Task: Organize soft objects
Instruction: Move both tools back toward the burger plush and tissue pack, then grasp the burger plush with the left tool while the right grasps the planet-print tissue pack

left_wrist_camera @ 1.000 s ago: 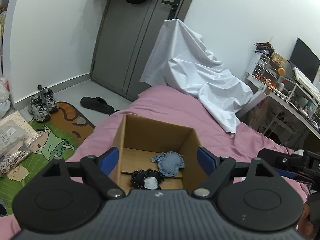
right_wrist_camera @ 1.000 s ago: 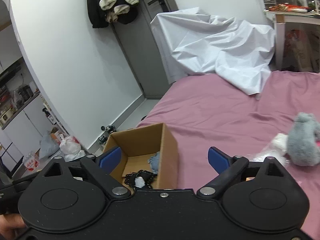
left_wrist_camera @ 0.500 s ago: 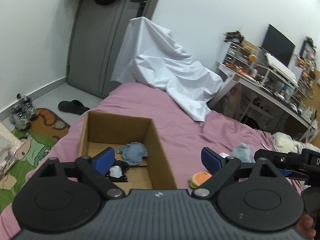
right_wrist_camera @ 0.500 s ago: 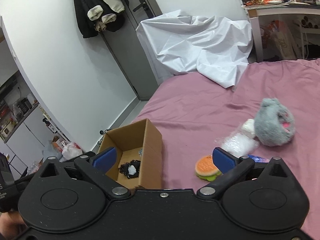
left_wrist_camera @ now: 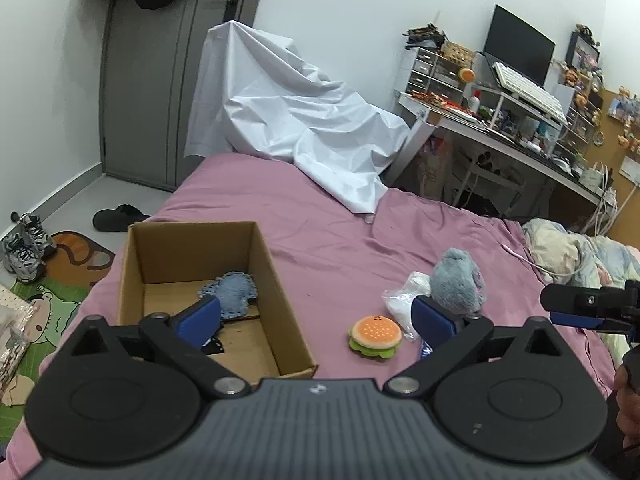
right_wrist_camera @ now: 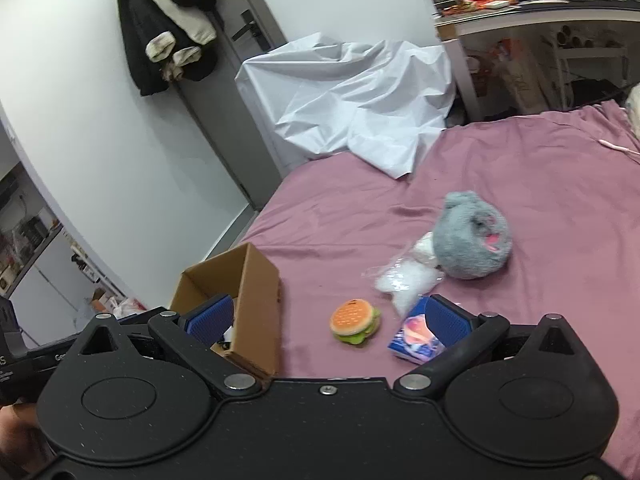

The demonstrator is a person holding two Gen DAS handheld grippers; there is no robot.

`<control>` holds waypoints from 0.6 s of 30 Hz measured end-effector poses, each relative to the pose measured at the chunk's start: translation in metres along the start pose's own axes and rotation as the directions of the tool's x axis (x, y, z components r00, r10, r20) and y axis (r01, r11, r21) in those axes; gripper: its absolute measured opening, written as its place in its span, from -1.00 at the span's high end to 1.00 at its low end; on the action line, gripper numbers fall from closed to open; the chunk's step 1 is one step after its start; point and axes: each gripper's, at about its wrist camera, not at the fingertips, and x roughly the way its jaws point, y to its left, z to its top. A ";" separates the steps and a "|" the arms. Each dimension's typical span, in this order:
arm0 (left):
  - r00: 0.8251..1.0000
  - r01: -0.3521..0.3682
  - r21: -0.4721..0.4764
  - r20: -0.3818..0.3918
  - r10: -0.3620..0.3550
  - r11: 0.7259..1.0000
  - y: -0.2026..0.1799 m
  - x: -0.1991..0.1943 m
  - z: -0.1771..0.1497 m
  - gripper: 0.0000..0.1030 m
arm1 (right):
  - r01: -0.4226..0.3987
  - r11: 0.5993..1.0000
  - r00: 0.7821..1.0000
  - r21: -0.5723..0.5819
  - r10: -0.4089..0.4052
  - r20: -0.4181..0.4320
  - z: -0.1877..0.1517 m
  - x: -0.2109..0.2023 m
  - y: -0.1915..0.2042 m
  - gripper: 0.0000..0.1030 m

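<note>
An open cardboard box [left_wrist_camera: 280, 320] stands on the pink bed [left_wrist_camera: 340, 248]; it also shows in the right wrist view [right_wrist_camera: 256, 300]. A blue-grey soft piece [left_wrist_camera: 232, 288] lies inside it, with a dark item partly hidden behind my finger. A plush burger [left_wrist_camera: 375, 335] [right_wrist_camera: 355, 322], a grey plush toy [left_wrist_camera: 458, 282] [right_wrist_camera: 472, 240], a clear plastic bag [right_wrist_camera: 404, 284] and a small blue packet [right_wrist_camera: 414, 340] lie on the bed to the right of the box. My left gripper [left_wrist_camera: 316, 316] is open and empty above the box's right wall. My right gripper [right_wrist_camera: 328, 316] is open and empty above the burger.
A white sheet [left_wrist_camera: 300, 120] covers something at the bed's far end by a grey door [left_wrist_camera: 160, 80]. A cluttered desk [left_wrist_camera: 500, 128] stands at the right. Shoes [left_wrist_camera: 24, 244] and a mat lie on the floor to the left. A bundled blanket [left_wrist_camera: 572, 248] lies at the right.
Both grippers have swung to the right, away from the box. The burger, grey plush, bag and packet have come into view. Both grippers stay open.
</note>
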 end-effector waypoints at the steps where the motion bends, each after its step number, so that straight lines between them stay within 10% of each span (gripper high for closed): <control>1: 1.000 0.004 0.004 -0.005 -0.004 1.000 -0.002 0.001 0.000 -0.98 | 0.004 1.000 1.000 0.004 -0.004 0.002 0.000 -0.001 -0.003 -1.00; 18: 0.997 0.012 0.082 -0.071 -0.006 0.997 -0.039 0.034 0.008 -0.98 | 0.040 0.997 0.998 0.069 -0.037 -0.051 -0.010 0.001 -0.038 -0.99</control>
